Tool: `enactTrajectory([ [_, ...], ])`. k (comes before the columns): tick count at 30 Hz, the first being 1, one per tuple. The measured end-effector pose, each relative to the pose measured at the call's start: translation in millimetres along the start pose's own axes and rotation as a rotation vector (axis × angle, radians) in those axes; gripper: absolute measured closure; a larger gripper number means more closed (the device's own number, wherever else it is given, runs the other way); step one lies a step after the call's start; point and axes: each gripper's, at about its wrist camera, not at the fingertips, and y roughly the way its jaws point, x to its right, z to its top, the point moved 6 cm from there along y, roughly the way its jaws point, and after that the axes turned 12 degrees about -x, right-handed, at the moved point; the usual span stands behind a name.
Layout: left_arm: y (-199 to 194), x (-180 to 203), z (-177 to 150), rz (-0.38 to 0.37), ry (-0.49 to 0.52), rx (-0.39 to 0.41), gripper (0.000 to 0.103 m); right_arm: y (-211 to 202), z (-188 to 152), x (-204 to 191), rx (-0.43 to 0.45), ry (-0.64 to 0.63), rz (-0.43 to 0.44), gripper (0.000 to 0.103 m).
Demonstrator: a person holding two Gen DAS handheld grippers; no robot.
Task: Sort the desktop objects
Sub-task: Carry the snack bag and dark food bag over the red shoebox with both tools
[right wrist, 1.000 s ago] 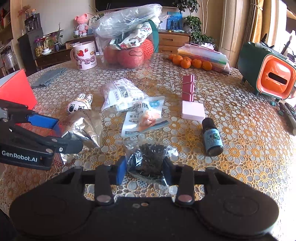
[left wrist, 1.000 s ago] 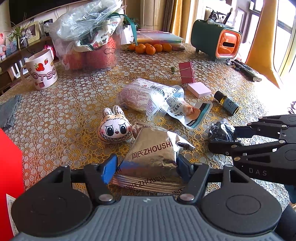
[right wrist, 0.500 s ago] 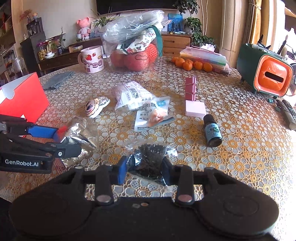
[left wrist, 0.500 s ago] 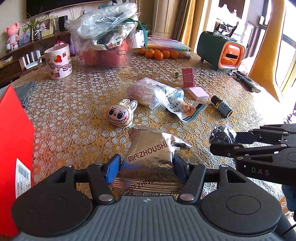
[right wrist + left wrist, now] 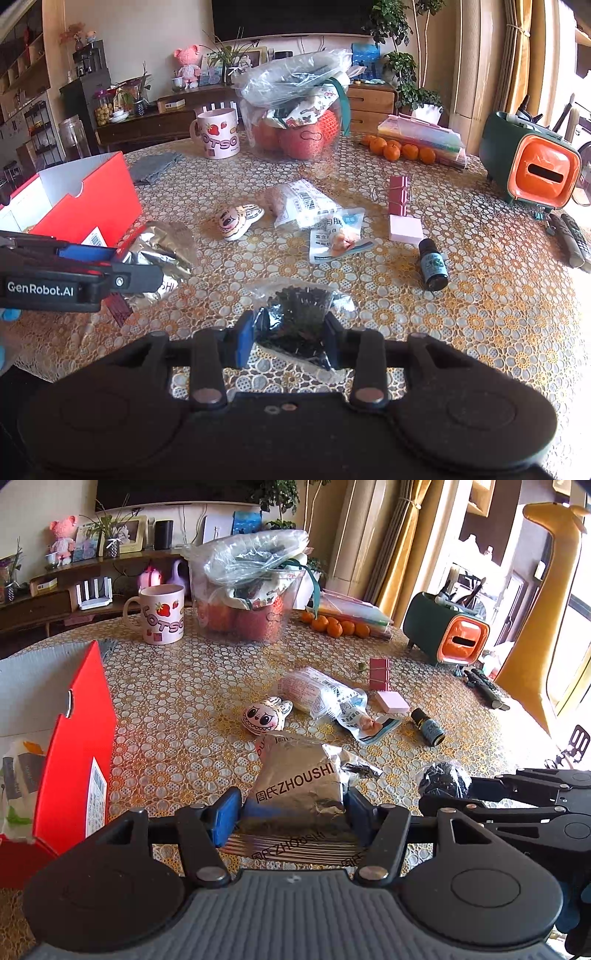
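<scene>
My left gripper (image 5: 291,818) is shut on a silver foil packet (image 5: 299,786) marked ZHOUSHI and holds it above the table; it also shows in the right wrist view (image 5: 159,254). My right gripper (image 5: 290,341) is shut on a clear bag of dark bits (image 5: 299,314), also lifted; the bag shows in the left wrist view (image 5: 443,781). An open red box (image 5: 77,746) stands at the left, also in the right wrist view (image 5: 88,199). On the table lie a rabbit plush (image 5: 264,718), snack packets (image 5: 321,694), a pink eraser (image 5: 391,702) and a small dark bottle (image 5: 428,726).
At the back stand a strawberry mug (image 5: 162,614), a clear tub of fruit under plastic bags (image 5: 247,602), several oranges (image 5: 334,626) and a green-orange holder (image 5: 447,635). A red clip stack (image 5: 379,669) and remotes (image 5: 485,688) lie to the right.
Both grippers have lifted and pulled back with their packets. The red box has come further into view on the left.
</scene>
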Motion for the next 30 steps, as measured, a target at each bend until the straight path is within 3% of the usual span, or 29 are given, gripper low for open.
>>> enactTrajectory([
  [18, -97.0, -28.0, -19.2, 0.075, -0.093, 0.102, 0.043, -81.2, 9.2, -52.4, 0.126, -0.008, 0.048, 0.065],
  [26, -134.1, -53.1, -27.6, 0.08, -0.137, 0.147, 0.043, -93.6, 22.1, -92.5, 0.155, -0.054, 0.088, 0.065],
  [30, -151.3, -75.1, -32.0, 0.125, -0.15, 0.184, 0.043, -91.3, 29.9, -117.1, 0.159, -0.098, 0.109, 0.065],
])
